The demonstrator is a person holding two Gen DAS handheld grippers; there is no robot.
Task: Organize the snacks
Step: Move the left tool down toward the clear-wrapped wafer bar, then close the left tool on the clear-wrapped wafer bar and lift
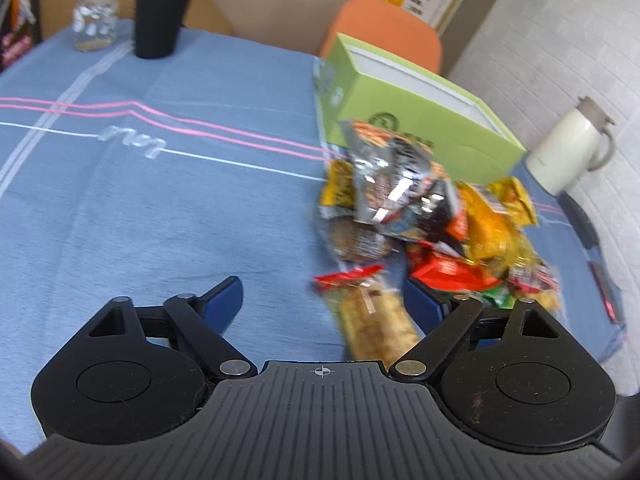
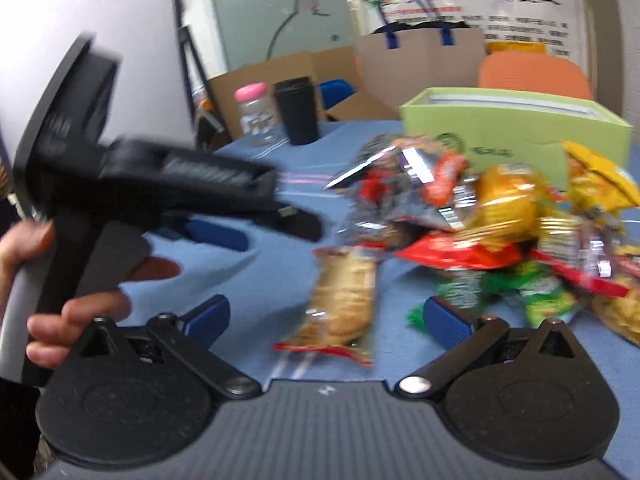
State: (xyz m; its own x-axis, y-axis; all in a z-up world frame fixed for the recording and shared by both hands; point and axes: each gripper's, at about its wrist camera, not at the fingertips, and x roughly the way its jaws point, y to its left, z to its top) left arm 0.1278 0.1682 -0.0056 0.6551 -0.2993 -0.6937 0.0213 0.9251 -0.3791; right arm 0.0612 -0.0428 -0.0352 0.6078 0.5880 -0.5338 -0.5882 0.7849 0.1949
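A pile of snack packets point(image 1: 432, 216) lies on the blue tablecloth in front of an open green box point(image 1: 416, 120). A clear pack of beige biscuits with red ends point(image 1: 374, 320) lies nearest, just inside the right finger of my open, empty left gripper point(image 1: 324, 300). In the right wrist view the same biscuit pack point(image 2: 344, 304) lies between the open fingers of my right gripper point(image 2: 328, 316), apart from both pads. The pile point(image 2: 480, 216) and green box point(image 2: 516, 128) sit beyond. The left gripper point(image 2: 256, 224) reaches in from the left, held by a hand.
A black cup point(image 1: 160, 12) and a pink-lidded jar point(image 1: 96, 8) stand at the table's far left corner. A white thermos point(image 1: 568, 148) stands right of the box. An orange chair point(image 1: 384, 28), cardboard boxes and a paper bag point(image 2: 420, 52) are behind the table.
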